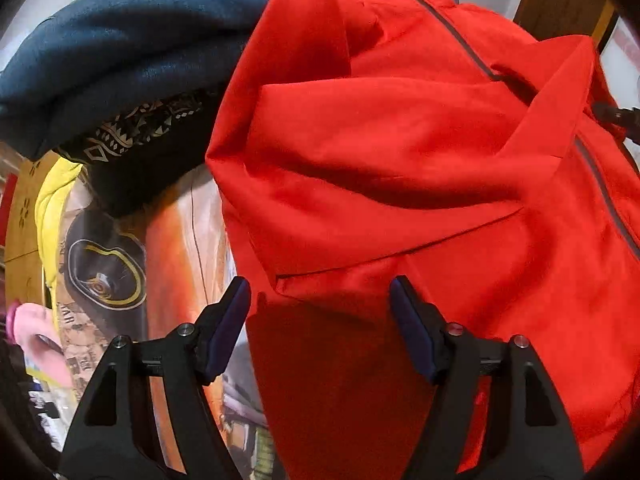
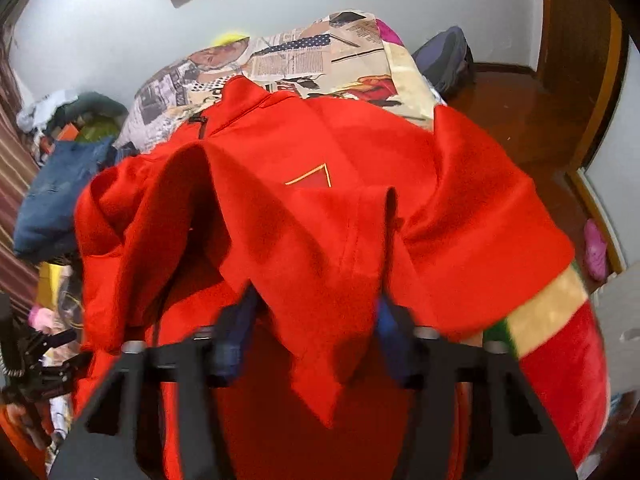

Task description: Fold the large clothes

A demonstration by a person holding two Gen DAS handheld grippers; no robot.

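A red jacket (image 1: 400,152) lies crumpled across the printed bedspread (image 2: 320,56). The left gripper (image 1: 320,316) hovers spread wide above its hem, holding nothing. The right gripper (image 2: 316,320) is also spread, with cloth draped between its jaws, unpinched, so that fold may slide off.

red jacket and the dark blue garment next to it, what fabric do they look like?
Red jacket: probably a smooth matte synthetic or fleece; it holds broad soft folds, with a dark zipper. Dark blue garment: likely a thicker knit or fleece, going by its fuzzy, dull surface.
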